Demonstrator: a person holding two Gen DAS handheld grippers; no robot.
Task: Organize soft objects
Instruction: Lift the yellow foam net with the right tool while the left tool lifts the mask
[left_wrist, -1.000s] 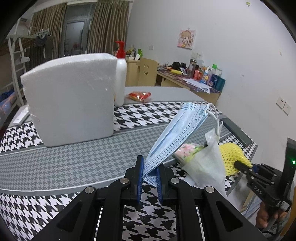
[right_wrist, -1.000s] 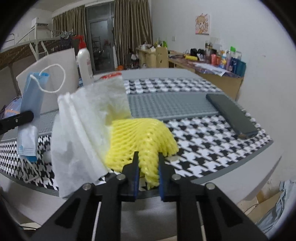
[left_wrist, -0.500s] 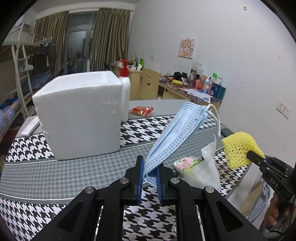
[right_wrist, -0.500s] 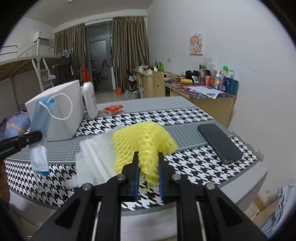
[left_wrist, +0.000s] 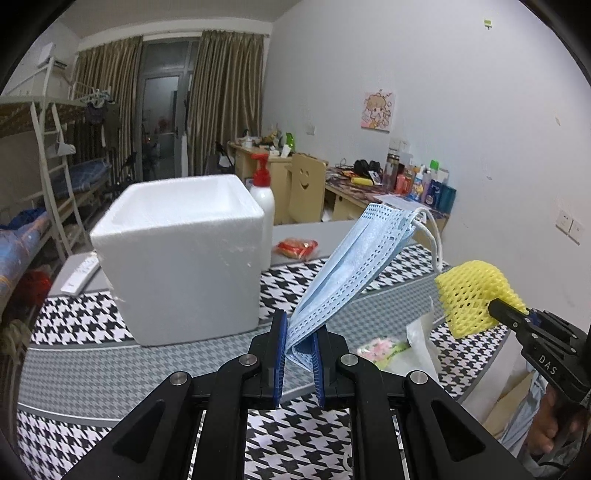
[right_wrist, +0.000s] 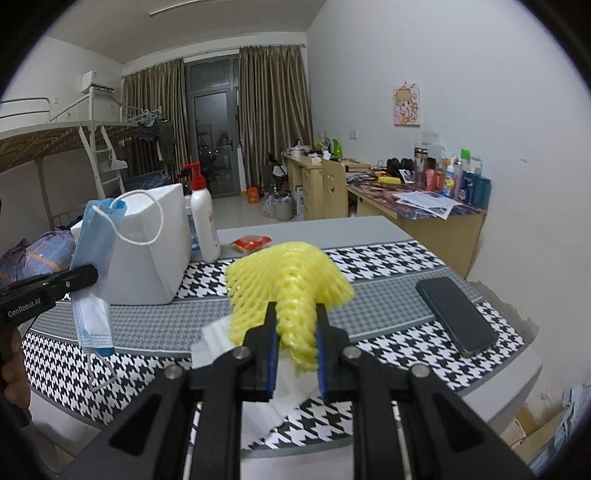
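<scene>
Blue mask (left_wrist: 354, 266) sits pinched in my left gripper (left_wrist: 298, 363), fingers closed tight on its lower edge, held above the houndstooth desk (left_wrist: 96, 325) just right of the white foam box (left_wrist: 181, 254) (open-topped). My right gripper (right_wrist: 295, 354) squeezes the yellow foam net (right_wrist: 291, 280), lifted over a white bag (right_wrist: 216, 341) near the desk's front edge.

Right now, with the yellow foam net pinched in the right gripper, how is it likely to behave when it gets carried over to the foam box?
The yellow foam net probably squashes easily: it narrows sharply where the right gripper pinches it, then flares wide above. It seems light, holding its shape in the air without drooping. The open mesh should grip rather than slip.
</scene>
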